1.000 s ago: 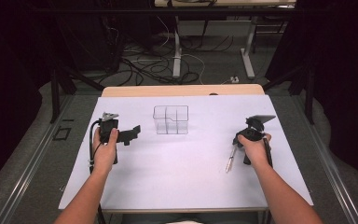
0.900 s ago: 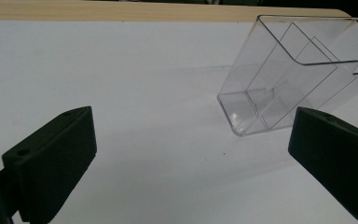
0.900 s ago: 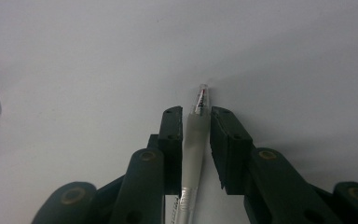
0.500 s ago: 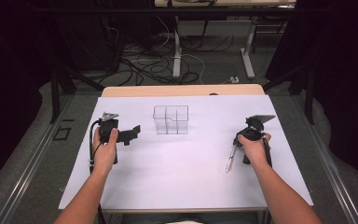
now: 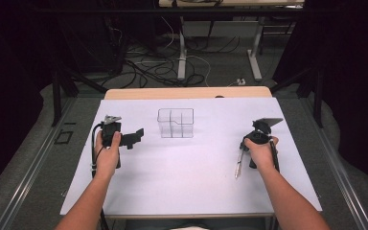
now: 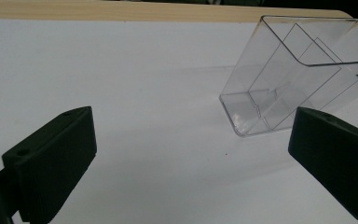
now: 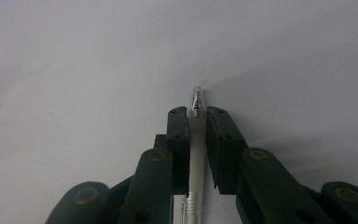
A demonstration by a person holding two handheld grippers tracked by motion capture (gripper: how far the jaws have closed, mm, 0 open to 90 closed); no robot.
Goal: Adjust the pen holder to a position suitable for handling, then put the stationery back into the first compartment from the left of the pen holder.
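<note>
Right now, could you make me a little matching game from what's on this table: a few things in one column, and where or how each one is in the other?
Things:
1. clear organizer
2. pen
3. left gripper
4. white sheet

States:
A. covers most of the tabletop
B. jaws wide apart, nothing between them
C. stands empty at the far middle of the table
D. clamped between the jaws of the right gripper

Pairs: 1-C, 2-D, 3-B, 4-A
</note>
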